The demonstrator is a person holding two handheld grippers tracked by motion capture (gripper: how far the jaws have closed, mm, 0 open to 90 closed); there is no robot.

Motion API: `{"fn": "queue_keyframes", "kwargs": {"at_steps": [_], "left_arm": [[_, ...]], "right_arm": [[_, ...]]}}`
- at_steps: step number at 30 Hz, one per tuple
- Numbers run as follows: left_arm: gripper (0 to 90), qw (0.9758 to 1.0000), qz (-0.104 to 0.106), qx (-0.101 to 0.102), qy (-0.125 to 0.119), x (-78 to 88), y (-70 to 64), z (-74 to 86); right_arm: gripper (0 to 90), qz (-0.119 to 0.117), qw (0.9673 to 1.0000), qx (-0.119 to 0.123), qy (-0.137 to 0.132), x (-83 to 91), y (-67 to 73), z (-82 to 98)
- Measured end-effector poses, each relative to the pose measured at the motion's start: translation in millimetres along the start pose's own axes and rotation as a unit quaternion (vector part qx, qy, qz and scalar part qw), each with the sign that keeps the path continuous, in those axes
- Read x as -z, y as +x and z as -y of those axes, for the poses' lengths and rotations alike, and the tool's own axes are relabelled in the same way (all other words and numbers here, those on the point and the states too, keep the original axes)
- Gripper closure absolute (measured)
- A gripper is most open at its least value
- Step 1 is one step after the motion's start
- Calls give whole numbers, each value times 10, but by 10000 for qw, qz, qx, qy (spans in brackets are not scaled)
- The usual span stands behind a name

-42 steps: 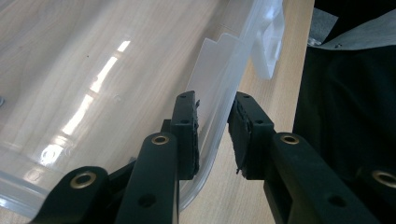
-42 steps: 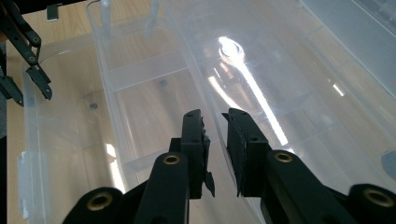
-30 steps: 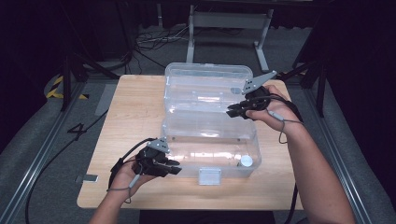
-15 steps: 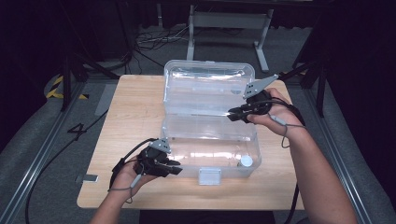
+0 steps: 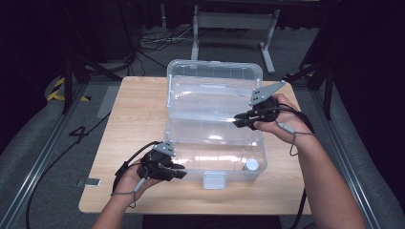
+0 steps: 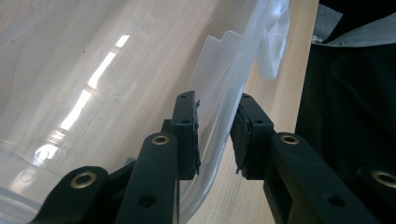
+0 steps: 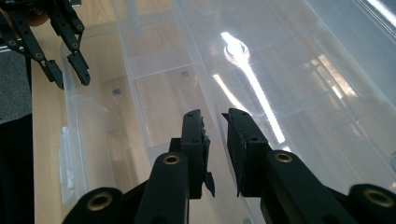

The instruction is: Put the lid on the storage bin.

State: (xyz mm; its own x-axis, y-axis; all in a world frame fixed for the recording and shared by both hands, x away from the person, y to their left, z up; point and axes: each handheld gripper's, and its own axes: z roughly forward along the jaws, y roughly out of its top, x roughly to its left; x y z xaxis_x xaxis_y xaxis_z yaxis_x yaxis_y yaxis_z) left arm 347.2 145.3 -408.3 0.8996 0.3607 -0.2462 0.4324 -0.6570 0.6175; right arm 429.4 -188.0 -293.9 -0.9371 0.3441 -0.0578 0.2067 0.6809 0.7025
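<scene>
Sitting mid-table (image 5: 129, 109), lid open toward the far side: clear plastic box (image 5: 215, 138). Straddling its near-left wall, left tongs (image 6: 217, 135) slightly parted, pads apparently not pressing. Hovering over the right rim, right tongs (image 7: 215, 140) narrowly parted, gripping nothing visible.

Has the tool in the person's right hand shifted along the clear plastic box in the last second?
Yes. The right tool slid slightly toward the person along the clear box's right rim, away from the raised lid.
</scene>
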Motion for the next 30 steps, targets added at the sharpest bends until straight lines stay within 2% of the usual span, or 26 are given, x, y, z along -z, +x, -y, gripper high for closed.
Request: {"fn": "queue_keyframes", "kwargs": {"at_steps": [30], "left_arm": [[728, 10000, 37, 41, -4, -18, 7, -1]], "right_arm": [[766, -55, 9998, 201, -38, 37, 191, 82]]}}
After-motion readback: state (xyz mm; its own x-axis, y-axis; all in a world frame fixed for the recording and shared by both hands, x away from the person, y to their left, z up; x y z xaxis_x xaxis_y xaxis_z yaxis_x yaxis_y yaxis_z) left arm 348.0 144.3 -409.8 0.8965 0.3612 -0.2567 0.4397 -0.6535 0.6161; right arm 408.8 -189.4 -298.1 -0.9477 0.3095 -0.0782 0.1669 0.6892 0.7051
